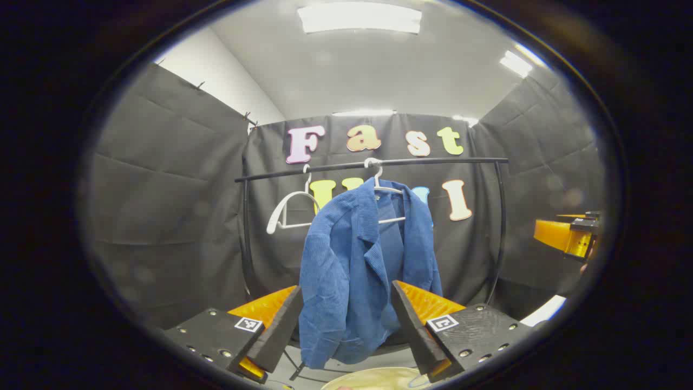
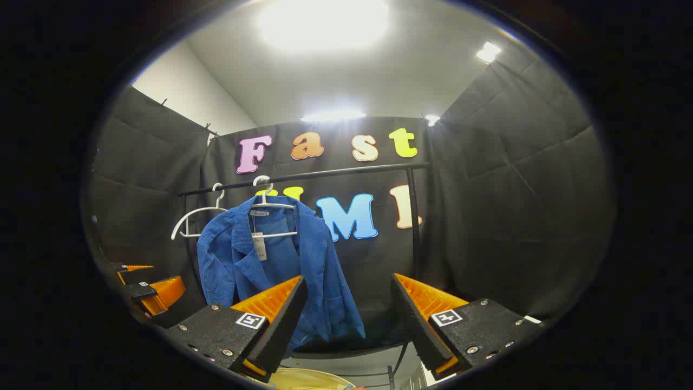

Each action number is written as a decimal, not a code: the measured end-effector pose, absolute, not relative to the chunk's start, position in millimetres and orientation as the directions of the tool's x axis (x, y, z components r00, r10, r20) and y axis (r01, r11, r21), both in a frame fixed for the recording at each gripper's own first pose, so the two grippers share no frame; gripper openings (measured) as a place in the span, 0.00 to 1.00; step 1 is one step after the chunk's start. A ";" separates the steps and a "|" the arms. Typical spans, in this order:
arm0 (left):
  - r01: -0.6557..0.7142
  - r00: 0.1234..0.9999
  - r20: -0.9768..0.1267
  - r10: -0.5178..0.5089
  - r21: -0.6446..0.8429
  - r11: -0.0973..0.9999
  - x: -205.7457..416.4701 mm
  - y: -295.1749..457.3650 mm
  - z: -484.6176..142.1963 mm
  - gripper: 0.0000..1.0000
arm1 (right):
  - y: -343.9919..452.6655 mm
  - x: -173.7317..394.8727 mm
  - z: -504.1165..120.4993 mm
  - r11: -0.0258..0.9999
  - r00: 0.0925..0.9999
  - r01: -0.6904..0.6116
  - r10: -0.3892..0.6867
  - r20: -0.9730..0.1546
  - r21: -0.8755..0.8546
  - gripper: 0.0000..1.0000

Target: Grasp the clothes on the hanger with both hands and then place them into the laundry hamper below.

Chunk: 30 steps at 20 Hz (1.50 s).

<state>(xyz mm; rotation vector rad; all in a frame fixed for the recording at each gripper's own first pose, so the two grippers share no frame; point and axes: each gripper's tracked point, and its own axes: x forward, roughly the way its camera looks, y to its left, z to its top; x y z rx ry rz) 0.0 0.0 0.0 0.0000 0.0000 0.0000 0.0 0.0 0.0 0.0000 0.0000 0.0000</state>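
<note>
I am holding the left gripper (image 1: 346,325) with its jaws spread wide and nothing between them; in the left gripper view its two fingers are framing the lower half of the blue corduroy jacket (image 1: 364,271), which is hanging some way ahead and is not touching either finger. The jacket is draping from a white hanger (image 1: 385,189) that is hooking over the black rail of the clothes rack (image 1: 373,163). Its front is hanging open and the shoulder toward the left of this view is sagging lower than the other. Beside it on the same rail, an empty white hanger (image 1: 289,208) is hanging to the left, apart from the jacket.

At the bottom edge of the left gripper view, below the jacket, I am seeing a pale rounded rim, the laundry hamper (image 1: 373,378), though only a sliver of it is showing.

I am holding the right gripper (image 2: 349,325) just as wide open and empty. In the right gripper view the jacket is sitting left of centre, partly behind this gripper's left finger and well short of it. The left gripper is showing at the far left edge of that view.
</note>
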 end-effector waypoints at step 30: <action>0.020 0.998 0.055 -0.018 -0.031 0.999 56.2 14.6 26.5 0.92 | 51.3 67.5 27.7 0.999 0.997 -0.037 0.037 0.062 -0.002 0.95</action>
